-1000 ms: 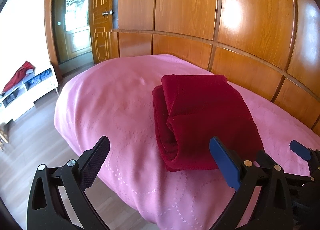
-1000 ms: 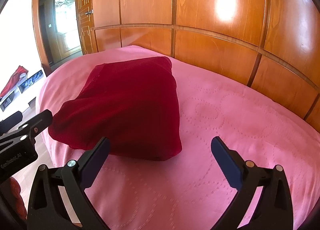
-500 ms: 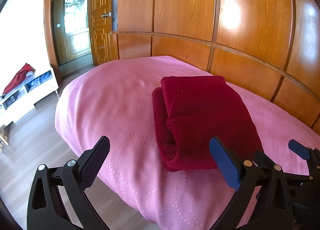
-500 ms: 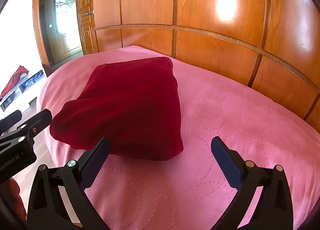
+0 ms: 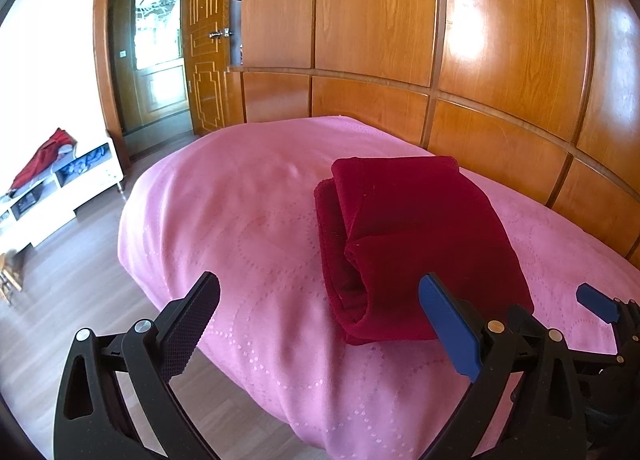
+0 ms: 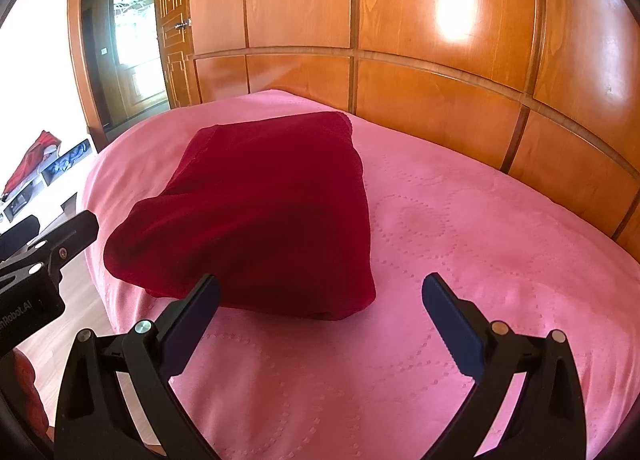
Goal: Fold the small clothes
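A dark red garment (image 5: 416,244) lies folded into a thick bundle on the pink bedspread (image 5: 240,227); it also shows in the right wrist view (image 6: 260,211). My left gripper (image 5: 320,308) is open and empty, held back from the bundle's near left edge. My right gripper (image 6: 320,308) is open and empty, held back from the bundle's near right corner. The right gripper's blue fingertip (image 5: 596,302) shows at the right of the left wrist view. The left gripper's body (image 6: 40,260) shows at the left of the right wrist view.
A wooden panelled wall (image 5: 440,59) runs behind the bed. A wooden door (image 5: 208,39) stands open at the back left. A white low shelf unit (image 5: 60,187) with red cloth on it stands on the wood floor (image 5: 72,292) to the left.
Both grippers have drawn back and up slightly from the folded garment; it looks a little farther and lower in both views. Both stay open.
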`<state>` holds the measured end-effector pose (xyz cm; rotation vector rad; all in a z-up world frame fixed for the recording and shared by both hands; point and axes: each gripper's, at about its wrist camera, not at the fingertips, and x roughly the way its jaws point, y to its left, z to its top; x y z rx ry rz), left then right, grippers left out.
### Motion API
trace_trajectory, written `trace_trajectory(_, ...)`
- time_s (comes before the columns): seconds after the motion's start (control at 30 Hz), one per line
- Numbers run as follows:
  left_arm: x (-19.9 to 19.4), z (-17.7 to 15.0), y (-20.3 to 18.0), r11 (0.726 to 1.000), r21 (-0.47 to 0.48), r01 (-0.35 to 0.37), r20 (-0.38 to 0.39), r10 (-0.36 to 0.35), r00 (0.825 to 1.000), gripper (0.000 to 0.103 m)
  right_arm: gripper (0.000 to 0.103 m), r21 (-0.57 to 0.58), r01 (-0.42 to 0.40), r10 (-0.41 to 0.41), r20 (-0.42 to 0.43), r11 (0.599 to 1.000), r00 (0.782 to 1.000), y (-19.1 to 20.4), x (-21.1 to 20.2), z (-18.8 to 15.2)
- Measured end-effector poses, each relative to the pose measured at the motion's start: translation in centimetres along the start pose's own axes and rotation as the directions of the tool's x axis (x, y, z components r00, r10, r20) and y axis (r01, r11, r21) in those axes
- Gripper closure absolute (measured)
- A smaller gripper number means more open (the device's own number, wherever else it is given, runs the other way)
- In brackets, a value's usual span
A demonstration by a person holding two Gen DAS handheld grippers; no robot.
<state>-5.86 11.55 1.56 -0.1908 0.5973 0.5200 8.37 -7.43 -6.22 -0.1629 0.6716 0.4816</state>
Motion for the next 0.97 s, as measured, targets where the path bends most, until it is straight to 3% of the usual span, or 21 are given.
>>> trace_trajectory(0.73, 1.0, -0.1, 0.5, 0.999, -0.008, -0.037, -0.014, 0.036, 0.999, 0.004, 0.002, 0.023, -0.010, 0.010, -0.021, 1.000, 1.000, -0.5, 0.8, -0.3)
trace_trajectory(0.87, 1.1, -0.1, 0.6, 0.999, -0.015, -0.047, -0.027, 0.047, 0.999, 0.004, 0.002, 0.074, -0.016, 0.018, -0.028, 0.997, 0.999, -2.6, 0.7, -0.3)
trace_trajectory(0.97, 1.3, 0.1, 0.6, 0.998, -0.007, -0.059, -0.030, 0.058, 0.998, 0.004, 0.002, 0.158, 0.008, 0.000, -0.046, 0.987, 0.999, -6.5, 0.6, -0.5)
